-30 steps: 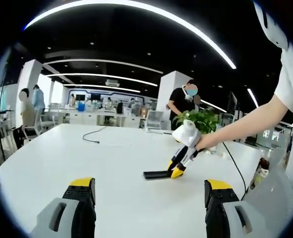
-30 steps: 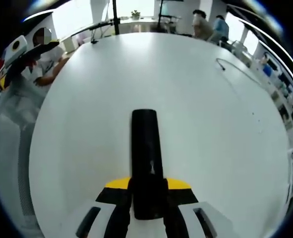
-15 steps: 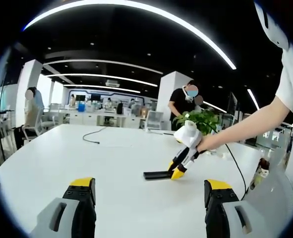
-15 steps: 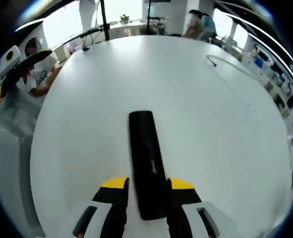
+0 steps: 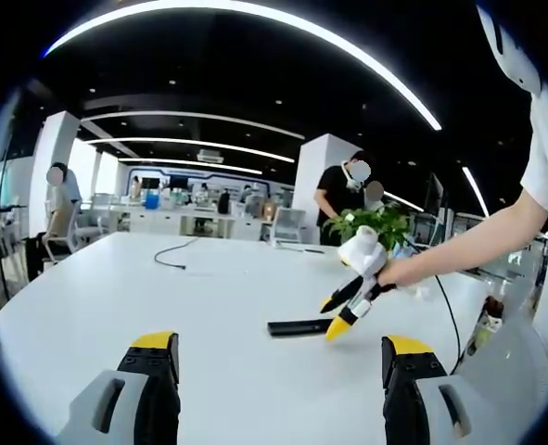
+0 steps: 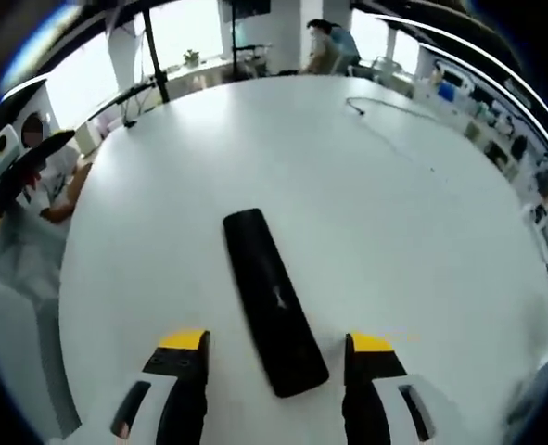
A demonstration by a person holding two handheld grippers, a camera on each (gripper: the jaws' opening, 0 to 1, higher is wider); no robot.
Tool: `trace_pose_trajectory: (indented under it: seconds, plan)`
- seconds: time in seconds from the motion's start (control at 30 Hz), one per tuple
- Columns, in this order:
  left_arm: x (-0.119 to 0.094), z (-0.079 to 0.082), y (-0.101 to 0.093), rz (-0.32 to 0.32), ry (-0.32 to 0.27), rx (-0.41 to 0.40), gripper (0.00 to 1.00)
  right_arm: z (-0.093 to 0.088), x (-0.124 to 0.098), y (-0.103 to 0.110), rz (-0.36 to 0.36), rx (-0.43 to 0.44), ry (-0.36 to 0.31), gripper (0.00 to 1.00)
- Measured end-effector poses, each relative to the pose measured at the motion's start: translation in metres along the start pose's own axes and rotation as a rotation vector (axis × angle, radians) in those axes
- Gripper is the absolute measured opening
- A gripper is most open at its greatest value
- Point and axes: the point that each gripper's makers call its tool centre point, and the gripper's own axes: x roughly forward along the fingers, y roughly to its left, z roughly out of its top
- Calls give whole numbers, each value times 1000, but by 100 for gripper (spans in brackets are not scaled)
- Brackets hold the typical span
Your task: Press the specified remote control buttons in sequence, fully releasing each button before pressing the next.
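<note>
Table: a large white top [image 5: 162,287] with rounded edges, smooth and slightly glossy, mostly bare
Remote: a slim black remote [image 6: 272,298] lies flat on the white top; in the left gripper view it shows as a dark bar [image 5: 297,326] just beside the tips of the other gripper
Right gripper: seen from its own camera [image 6: 278,348], yellow-tipped jaws spread apart, one on each side of the remote's near end, not touching it; in the left gripper view [image 5: 340,317] it is held by a hand [image 5: 394,272], tips above the table
Left gripper: jaws [image 5: 278,357] wide apart over the table, nothing between them
Cable: a thin dark cable [image 5: 173,255] trails across the far part of the table
Plant: a green plant [image 5: 380,224] stands near the far edge
Room: open office with a dark ceiling and long curved light strips [image 5: 255,19], white pillars [image 5: 318,176], desks and chairs behind; several people stand or sit around
</note>
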Motion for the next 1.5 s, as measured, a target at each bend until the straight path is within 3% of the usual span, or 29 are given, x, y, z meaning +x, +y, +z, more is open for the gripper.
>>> trace_pose_trajectory:
  seconds: [0.07, 0.2, 0.33, 0.57, 1.07, 1.5]
  plan:
    - [0, 0, 0, -2, 0, -1, 94, 3, -4, 0, -8, 23, -25, 72]
    - [0, 0, -1, -7, 1, -2, 94, 7, -11, 1, -9, 61, -65, 73]
    - [-1, 1, -1, -7, -3, -3, 94, 18, -19, -3, -43, 138, -141, 87]
    - [-1, 2, -1, -8, -9, -3, 94, 31, -34, 0, -69, 203, -220, 98]
    - [-1, 4, -4, -22, -21, -7, 94, 49, -73, 15, -104, 258, -363, 99]
    - [0, 3, -8, -42, -12, 3, 92, 40, -102, 19, -171, 274, -411, 99]
